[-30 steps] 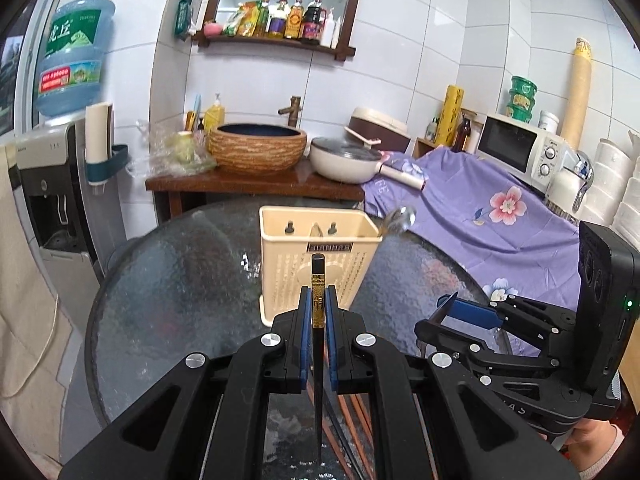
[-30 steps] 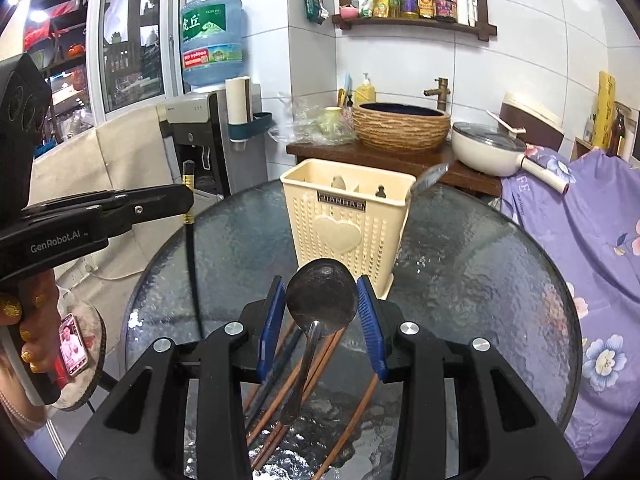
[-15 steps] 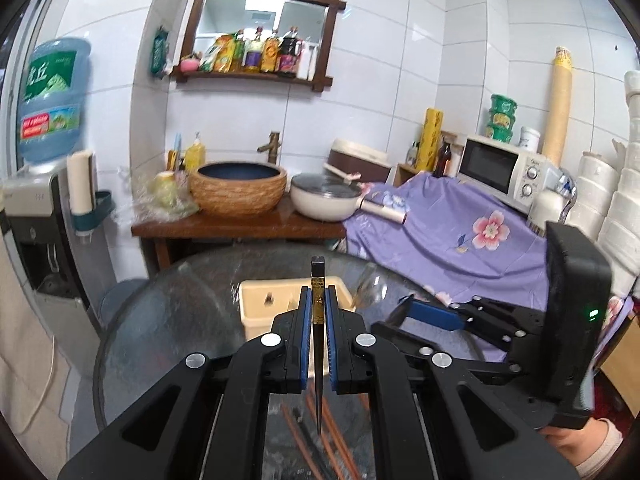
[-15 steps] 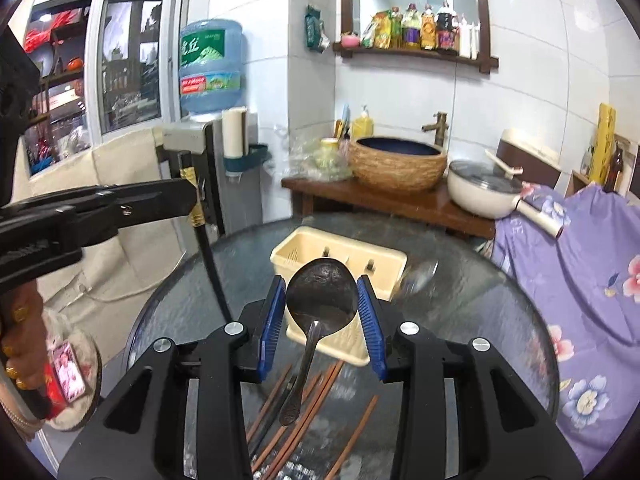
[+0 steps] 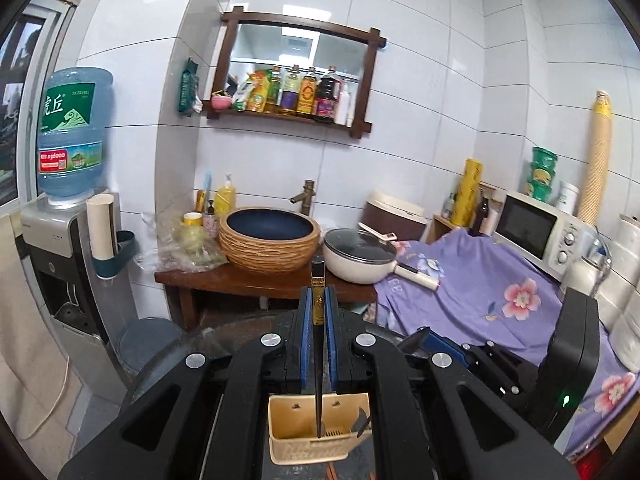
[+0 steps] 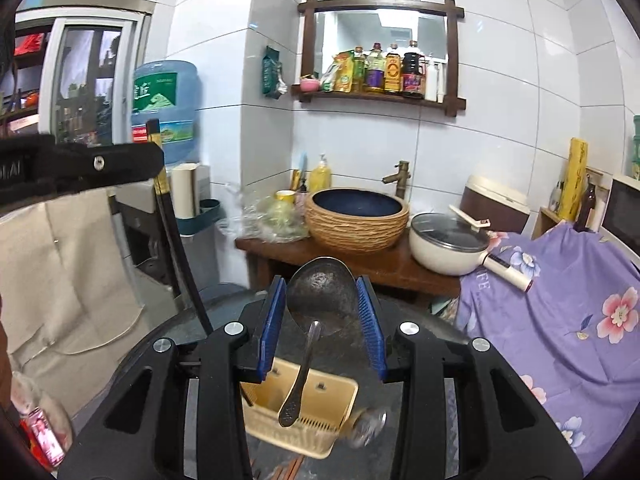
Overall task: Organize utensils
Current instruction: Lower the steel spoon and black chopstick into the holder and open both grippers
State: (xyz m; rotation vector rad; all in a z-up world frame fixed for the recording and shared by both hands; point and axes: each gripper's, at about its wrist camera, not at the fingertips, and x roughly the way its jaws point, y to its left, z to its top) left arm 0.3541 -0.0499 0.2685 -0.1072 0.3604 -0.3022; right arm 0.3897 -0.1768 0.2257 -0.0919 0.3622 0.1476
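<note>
While above caddy (image 5: 308, 424), open room around; my left gripper (image 5: 316, 344) pinches chopstick (image 5: 318, 320) upright, tip down; right gripper (image 6: 322, 324) clamps spoon (image 6: 320, 296), handle toward caddy.

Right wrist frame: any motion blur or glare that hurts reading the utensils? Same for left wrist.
Right wrist view: the spoon in the right gripper is sharp; a second spoon at the utensil basket rim is smeared. Left wrist view: the chopstick in the left gripper is crisp; strong fisheye bending of the wall tiles, no glare.
</note>
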